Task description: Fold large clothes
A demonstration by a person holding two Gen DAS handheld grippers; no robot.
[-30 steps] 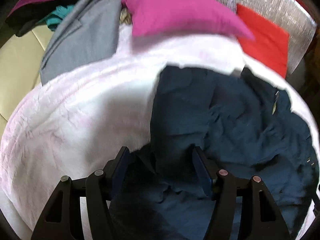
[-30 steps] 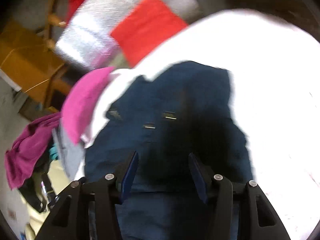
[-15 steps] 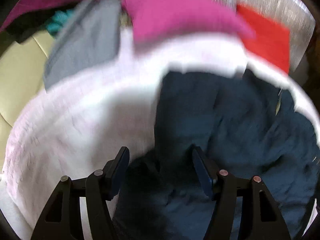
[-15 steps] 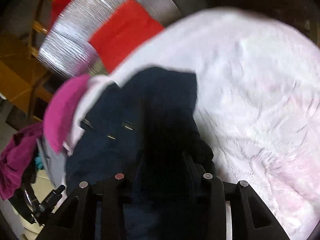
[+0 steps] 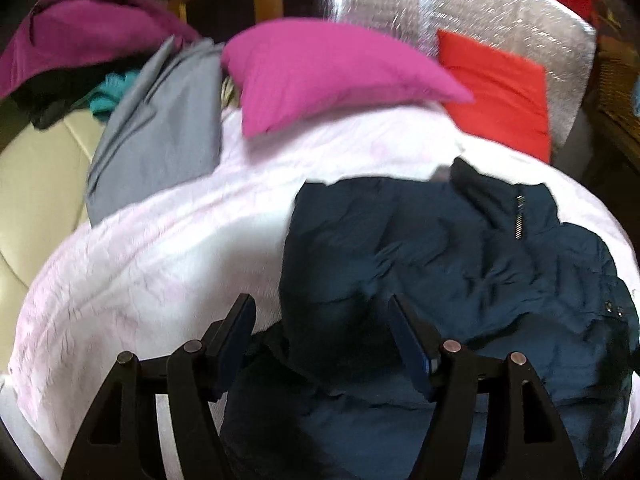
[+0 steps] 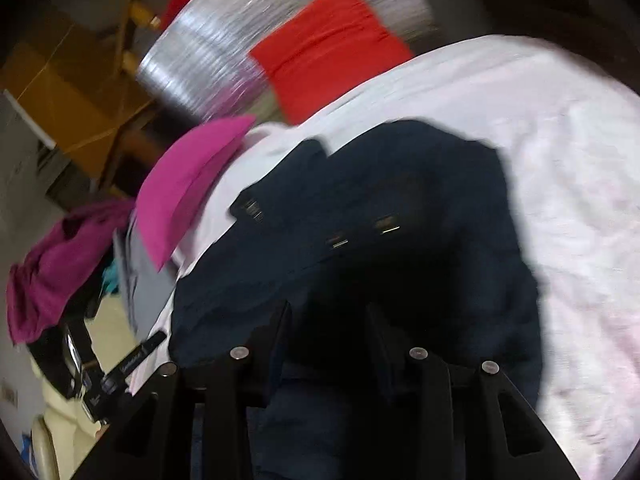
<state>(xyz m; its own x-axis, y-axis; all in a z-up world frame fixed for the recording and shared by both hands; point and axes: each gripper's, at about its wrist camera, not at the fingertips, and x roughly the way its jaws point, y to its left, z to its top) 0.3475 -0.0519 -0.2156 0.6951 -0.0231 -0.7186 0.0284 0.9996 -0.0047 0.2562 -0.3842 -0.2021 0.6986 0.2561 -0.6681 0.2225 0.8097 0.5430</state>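
Lying on the bed: a big dark blue puffy jacket [image 5: 460,264] is spread in a crumpled heap on a soft pale pink fuzzy blanket [image 5: 152,264].
Jacket details: a zip by the collar shows in the left view, and small shiny metal snaps [image 6: 362,232] show in the right view.
Left gripper [image 5: 320,328]: its two black arms with blue pads stand wide apart. A fold of the jacket sits between them. The pad on the jacket side is right against the cloth, but the other pad has a gap beside it, so nothing is pinched.
Right gripper [image 6: 328,336]: its jaws are much closer together, with dark jacket cloth bunched between them. They look like they squeeze that cloth, though it is very dark there and hard to see.
Behind the jacket: a bright pink pillow [image 5: 328,76] rests on the far edge of the blanket.
Next to the pillow: a flat grey piece of clothing [image 5: 160,132] hangs over the blanket's edge onto a cream padded seat [image 5: 36,184].
Far corner: a dark purple top [image 5: 80,28] lies in a pile with a bit of teal cloth [image 5: 108,92].
Other side: a folded red cloth [image 5: 500,92] leans on a shiny silver foil sheet [image 5: 500,20].
Low in the right view: a black camera-like gadget [image 6: 100,376] sits near the cream seat.
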